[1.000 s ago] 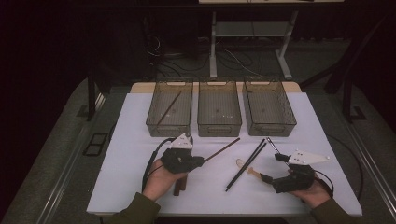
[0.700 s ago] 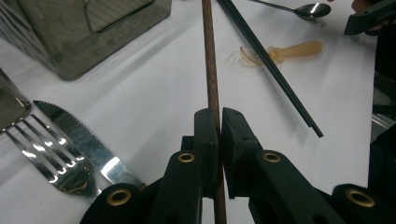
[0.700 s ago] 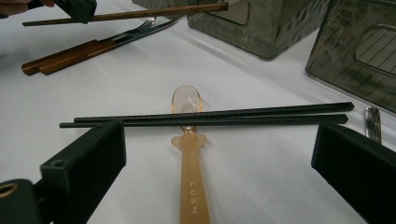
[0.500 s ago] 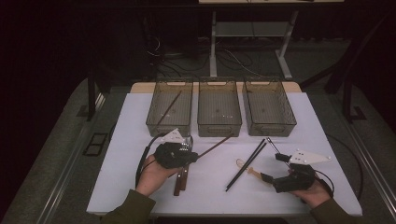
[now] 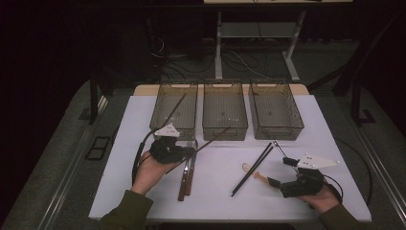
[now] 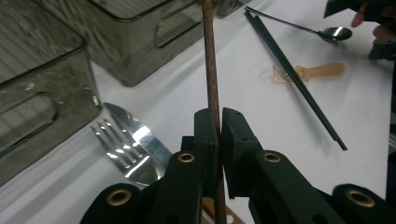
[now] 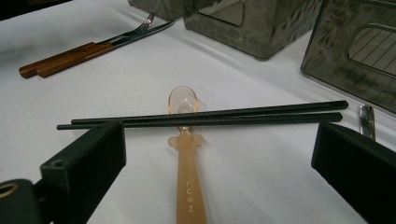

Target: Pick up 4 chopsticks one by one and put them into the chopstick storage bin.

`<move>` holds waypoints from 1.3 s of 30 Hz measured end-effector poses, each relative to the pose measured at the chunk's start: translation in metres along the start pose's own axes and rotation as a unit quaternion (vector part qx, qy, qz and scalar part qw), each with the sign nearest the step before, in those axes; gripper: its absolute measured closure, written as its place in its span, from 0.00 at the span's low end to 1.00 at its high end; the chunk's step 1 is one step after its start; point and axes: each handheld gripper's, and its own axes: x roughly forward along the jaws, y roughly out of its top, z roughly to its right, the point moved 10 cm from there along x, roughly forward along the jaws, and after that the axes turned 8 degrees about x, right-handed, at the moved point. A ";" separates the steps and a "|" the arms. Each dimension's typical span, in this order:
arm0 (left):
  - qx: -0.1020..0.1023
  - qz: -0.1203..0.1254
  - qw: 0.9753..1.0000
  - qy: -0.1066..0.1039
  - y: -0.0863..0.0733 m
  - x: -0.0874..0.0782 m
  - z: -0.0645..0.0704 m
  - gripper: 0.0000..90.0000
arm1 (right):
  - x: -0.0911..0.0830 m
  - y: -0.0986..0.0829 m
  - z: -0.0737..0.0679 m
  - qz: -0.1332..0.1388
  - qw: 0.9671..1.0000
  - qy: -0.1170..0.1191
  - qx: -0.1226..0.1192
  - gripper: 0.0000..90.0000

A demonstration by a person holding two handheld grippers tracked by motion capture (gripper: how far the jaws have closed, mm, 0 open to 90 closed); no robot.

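My left gripper [image 5: 187, 152] [image 6: 219, 122] is shut on a thin brown chopstick [image 5: 210, 140] [image 6: 211, 70], which points up and right toward the middle bin [image 5: 224, 125]. Just below it lie a fork [image 6: 116, 144] and a knife [image 5: 190, 173] with wooden handles. My right gripper [image 5: 276, 184] [image 7: 218, 140] stands open at the table's front right, its jaws spread either side of a translucent orange spoon [image 5: 257, 175] [image 7: 186, 154]. A pair of black chopsticks [image 5: 253, 167] [image 7: 210, 116] lies across that spoon's bowl.
Three smoky clear bins stand in a row at the back: left [image 5: 163, 125], middle and right [image 5: 276, 129]. A brown chopstick [image 5: 175, 109] leans in the left bin. A metal spoon [image 5: 278, 148] [image 6: 334, 32] lies by the right gripper. Cables trail from both grippers.
My left gripper has shifted left and a little away with the brown chopstick in it, uncovering the fork and knife. The right gripper has stayed put.
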 end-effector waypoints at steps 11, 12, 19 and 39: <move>-0.007 0.007 1.000 0.019 0.009 -0.004 -0.023 0.94 | 0.000 0.000 0.000 0.002 1.000 0.001 0.002 0.03; -0.006 0.007 1.000 0.021 0.010 -0.005 -0.026 0.94 | 0.000 0.000 0.000 0.002 1.000 0.000 0.002 0.03; -0.009 0.015 0.999 0.038 0.024 -0.009 -0.044 0.94 | -0.001 0.001 0.001 0.006 1.000 -0.003 0.002 0.03; -0.040 0.015 0.993 0.111 0.055 -0.016 -0.118 0.94 | -0.001 -0.001 0.004 0.006 1.000 -0.014 0.010 0.03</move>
